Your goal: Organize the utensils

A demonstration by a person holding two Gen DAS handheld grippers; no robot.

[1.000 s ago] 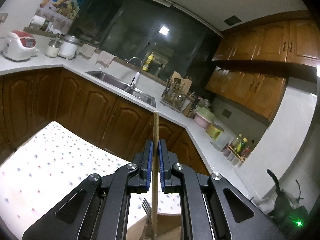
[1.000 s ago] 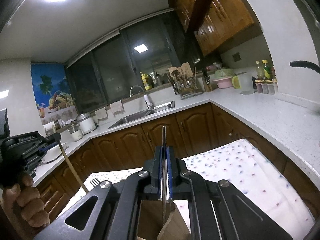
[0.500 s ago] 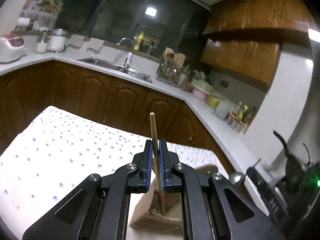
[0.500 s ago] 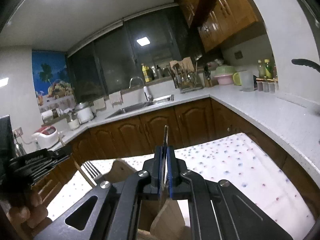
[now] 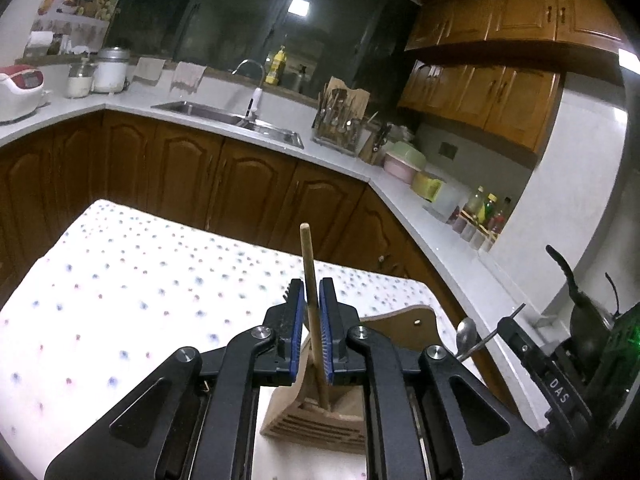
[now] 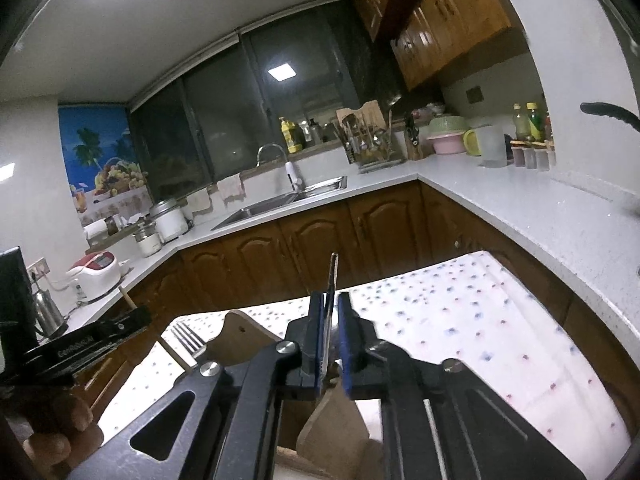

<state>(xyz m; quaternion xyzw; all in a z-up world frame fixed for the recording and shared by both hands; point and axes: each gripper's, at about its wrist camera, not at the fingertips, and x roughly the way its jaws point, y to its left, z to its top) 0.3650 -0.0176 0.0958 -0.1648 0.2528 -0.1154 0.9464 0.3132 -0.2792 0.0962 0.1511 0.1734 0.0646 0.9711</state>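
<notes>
Now releasing: left claw (image 5: 311, 316) opening around wooden-handled utensil (image 5: 312, 308) seated in wooden holder (image 5: 320, 420); right claw (image 6: 330, 332) opening around metal utensil (image 6: 331, 280). Risk: pads snagging handles, tipping holder on desk (image 5: 120, 300).

Wooden rack (image 5: 316, 416) on the dotted cloth — a wooden stick (image 5: 310, 280) and metal handle (image 6: 331, 280) stand upright in it.

A steel sink (image 5: 228, 118) sits in the white counter (image 5: 352, 164) beneath dark windows (image 6: 240, 120).
</notes>
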